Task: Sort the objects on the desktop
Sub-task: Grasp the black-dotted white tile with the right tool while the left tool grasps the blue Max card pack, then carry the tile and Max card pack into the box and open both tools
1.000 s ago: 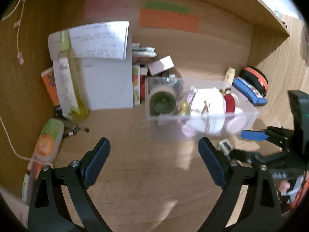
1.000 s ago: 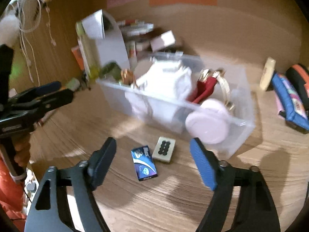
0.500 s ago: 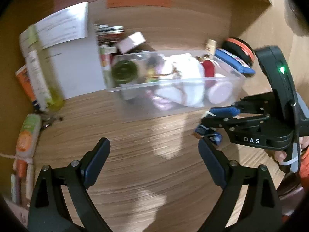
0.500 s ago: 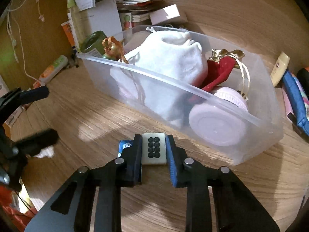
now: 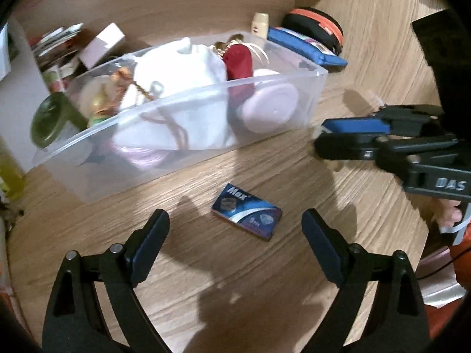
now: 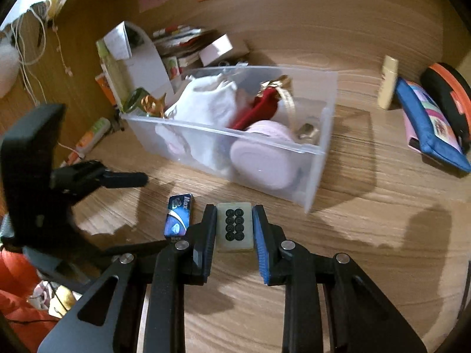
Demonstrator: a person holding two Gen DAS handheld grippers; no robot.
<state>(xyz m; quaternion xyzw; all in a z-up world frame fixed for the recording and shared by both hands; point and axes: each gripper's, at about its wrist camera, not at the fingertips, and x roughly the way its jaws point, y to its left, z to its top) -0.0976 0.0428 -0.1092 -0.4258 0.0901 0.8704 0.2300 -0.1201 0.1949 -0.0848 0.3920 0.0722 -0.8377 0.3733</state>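
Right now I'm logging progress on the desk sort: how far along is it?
Done: the clear bin already holds a white pouch, a red pouch and a pink round case. In hand: the right claw is shut on the mahjong tile. Left: the blue Max pack lies on the desk, ahead of the open left claw.

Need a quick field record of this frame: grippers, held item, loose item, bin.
right gripper: shut on the pale green mahjong tile with eight black circles
left gripper: open, holding nothing
loose item: small blue "Max" packet flat on the wooden desk, ahead of the left gripper
bin: clear plastic bin, holds a white cloth pouch, a red pouch and a round pink container
tile vs bin: outside it, in front of the near wall
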